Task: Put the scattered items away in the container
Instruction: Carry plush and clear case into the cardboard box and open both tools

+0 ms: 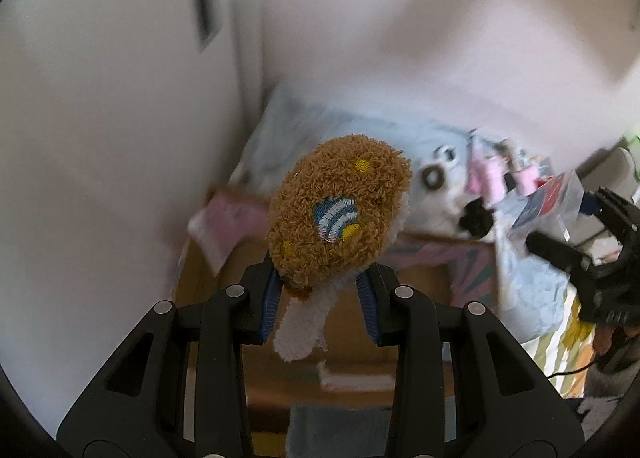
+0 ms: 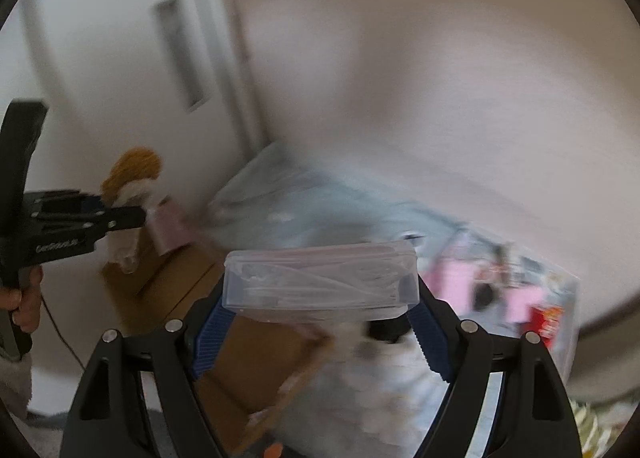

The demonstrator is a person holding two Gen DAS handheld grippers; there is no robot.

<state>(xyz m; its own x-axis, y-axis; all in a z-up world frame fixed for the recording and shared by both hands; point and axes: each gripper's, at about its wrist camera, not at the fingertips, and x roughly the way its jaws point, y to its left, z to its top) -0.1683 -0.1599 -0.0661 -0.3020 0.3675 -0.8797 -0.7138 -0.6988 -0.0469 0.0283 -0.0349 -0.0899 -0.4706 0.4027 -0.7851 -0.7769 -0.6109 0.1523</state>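
**Both grippers loaded, carry toward the box in hand**

- Cardboard box [image 1: 416, 290]: open-topped, brown, standing in the corner where the white wall meets a door. Taken to be the container. Both views are motion-blurred; what lies at the bottom of the box cannot be made out.
- Pale blue soft bundle [image 1: 360, 130] with a white plush face lies across the box's far edge and right side, covering part of the opening. Judged the main thing in the way of a clean drop.
- Clear packet [image 2: 532, 290] with pink and red contents sits at the box's right edge, near the bundle.
- Pink flat piece [image 1: 228, 222] rests at the box's near-left corner.
- Right gripper [image 2: 320, 298]: opened wide and clamped on the two ends of a clear plastic case [image 2: 320, 278], held level above the box's right half.
- Left gripper [image 1: 320, 294]: partly closed on the white stem of a brown plush toy [image 1: 340, 210], its embroidered head upright above the box's left half.

Step judged: transport, both items over the container, not yet released.
Next move calls for lowering each into the bare left part of the opening, clear of the bundle, and opening one gripper at a time.
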